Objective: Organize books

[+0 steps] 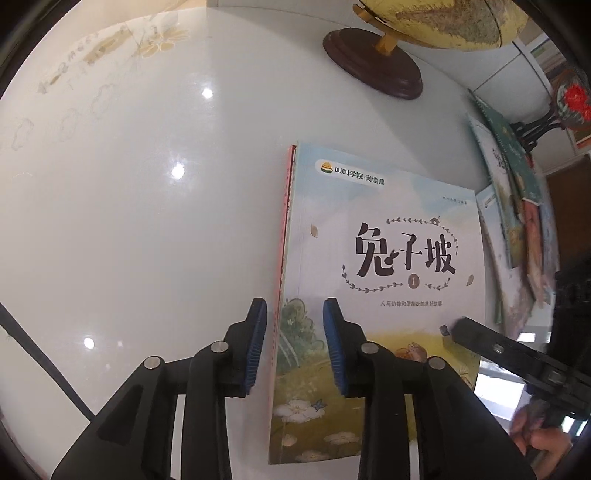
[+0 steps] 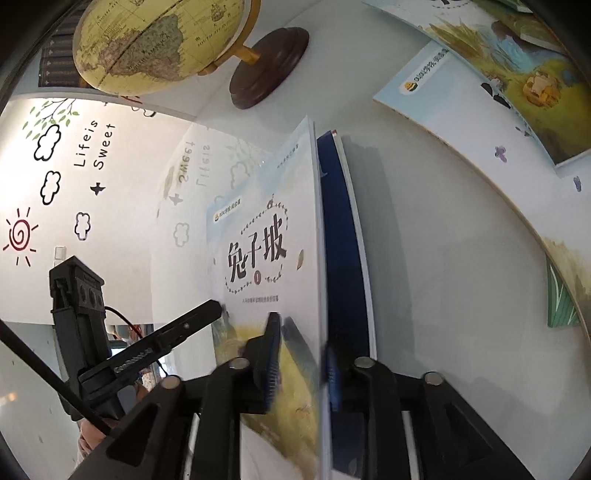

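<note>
Beside the globe (image 1: pixel 436 22), book (image 1: pixel 380 266) stack's spine runs between the left gripper (image 1: pixel 295 343) fingers (part-open, gripping nothing); right gripper (image 2: pixel 299 363) likewise astride.

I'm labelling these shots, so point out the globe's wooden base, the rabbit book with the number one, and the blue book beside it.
globe base (image 1: pixel 373 66), left wrist view, top of the dark wooden disc.
rabbit book (image 1: pixel 373 221), left wrist view, pale upper cover.
blue book (image 2: pixel 341 236), right wrist view, blue cover.
</note>
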Demonstrator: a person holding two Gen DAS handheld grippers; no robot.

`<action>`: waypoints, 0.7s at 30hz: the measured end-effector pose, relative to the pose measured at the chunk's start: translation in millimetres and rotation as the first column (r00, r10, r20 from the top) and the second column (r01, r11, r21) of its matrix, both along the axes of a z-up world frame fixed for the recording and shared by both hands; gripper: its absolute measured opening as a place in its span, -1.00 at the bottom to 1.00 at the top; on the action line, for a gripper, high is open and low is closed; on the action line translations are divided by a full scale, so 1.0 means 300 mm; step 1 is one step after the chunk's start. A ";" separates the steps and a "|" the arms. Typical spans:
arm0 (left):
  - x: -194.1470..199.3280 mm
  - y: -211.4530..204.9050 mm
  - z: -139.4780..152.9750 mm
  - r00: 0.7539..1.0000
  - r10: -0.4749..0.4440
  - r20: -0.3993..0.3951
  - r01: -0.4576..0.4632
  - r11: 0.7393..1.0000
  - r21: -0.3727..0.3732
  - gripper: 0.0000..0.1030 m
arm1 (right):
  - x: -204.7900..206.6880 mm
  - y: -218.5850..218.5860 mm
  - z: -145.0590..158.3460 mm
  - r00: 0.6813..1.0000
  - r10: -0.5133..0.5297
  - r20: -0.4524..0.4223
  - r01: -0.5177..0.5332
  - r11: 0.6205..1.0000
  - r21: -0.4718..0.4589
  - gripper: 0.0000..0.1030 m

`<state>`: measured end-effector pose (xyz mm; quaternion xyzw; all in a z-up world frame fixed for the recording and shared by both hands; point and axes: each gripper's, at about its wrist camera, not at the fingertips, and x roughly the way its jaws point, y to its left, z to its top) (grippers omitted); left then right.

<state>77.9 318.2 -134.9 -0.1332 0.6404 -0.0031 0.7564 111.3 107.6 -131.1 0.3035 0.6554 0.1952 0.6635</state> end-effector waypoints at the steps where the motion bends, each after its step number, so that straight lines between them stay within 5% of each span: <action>1: 0.003 -0.004 0.002 1.000 0.001 -0.002 0.000 1.000 0.007 -0.44 | 0.002 0.001 0.007 1.000 0.005 -0.006 -0.005 1.000 0.005 -0.14; 8: 0.034 -0.078 0.033 1.000 -0.022 -0.004 0.023 0.996 0.087 -0.31 | -0.008 -0.057 0.053 0.998 0.056 -0.002 -0.055 0.993 -0.106 0.02; 16: 0.105 -0.236 0.134 0.994 -0.072 0.086 0.069 0.997 0.039 -0.31 | -0.044 -0.349 0.094 0.990 -0.131 0.046 0.134 0.989 -0.063 0.02; 21: 0.167 -0.436 0.183 0.981 -0.132 0.140 0.136 0.991 -0.020 -0.31 | -0.095 -0.579 0.134 0.938 -0.321 0.127 0.332 0.940 -0.078 0.03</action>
